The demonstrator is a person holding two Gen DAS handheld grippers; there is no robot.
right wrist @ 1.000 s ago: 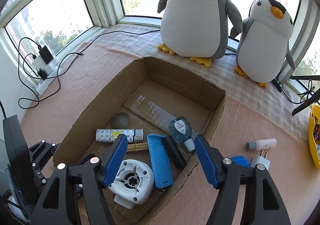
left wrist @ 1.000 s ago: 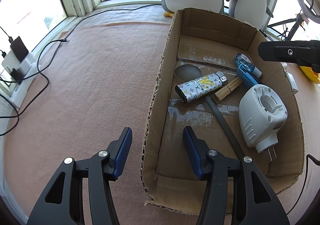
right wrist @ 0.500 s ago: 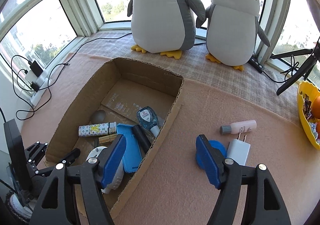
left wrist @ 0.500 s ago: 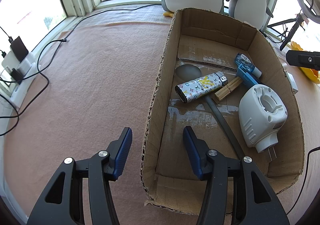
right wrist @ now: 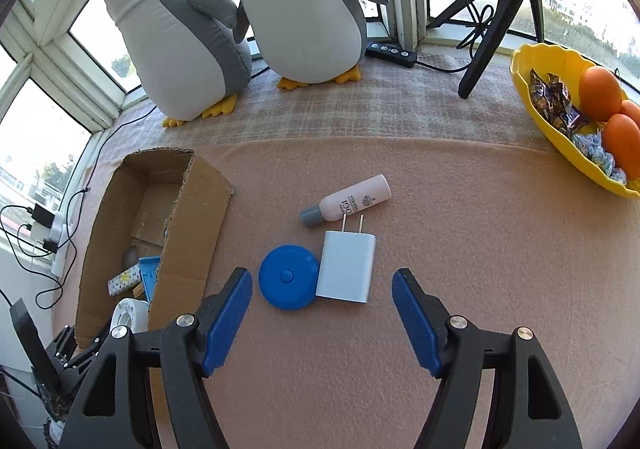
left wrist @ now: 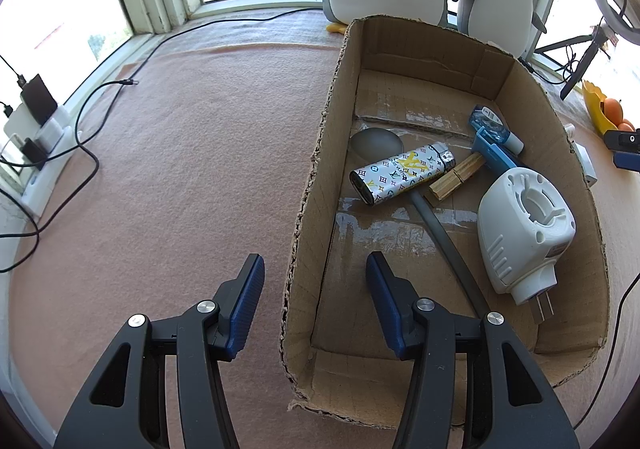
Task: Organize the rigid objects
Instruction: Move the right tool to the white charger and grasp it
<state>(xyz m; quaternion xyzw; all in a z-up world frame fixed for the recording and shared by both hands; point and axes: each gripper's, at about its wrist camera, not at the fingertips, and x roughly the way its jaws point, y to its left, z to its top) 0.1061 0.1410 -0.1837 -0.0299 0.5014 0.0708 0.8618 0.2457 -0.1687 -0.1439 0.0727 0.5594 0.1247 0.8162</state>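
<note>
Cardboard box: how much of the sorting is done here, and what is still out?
Done: the cardboard box already holds a patterned lighter, a white plug-in device, a wooden clip and blue items. In hand: nothing; the left gripper and right gripper are both open. Left: the blue disc, white charger and pink bottle lie on the cloth outside.

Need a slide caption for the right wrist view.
Open right gripper hovers over white charger, blue disc and pink bottle.
</note>
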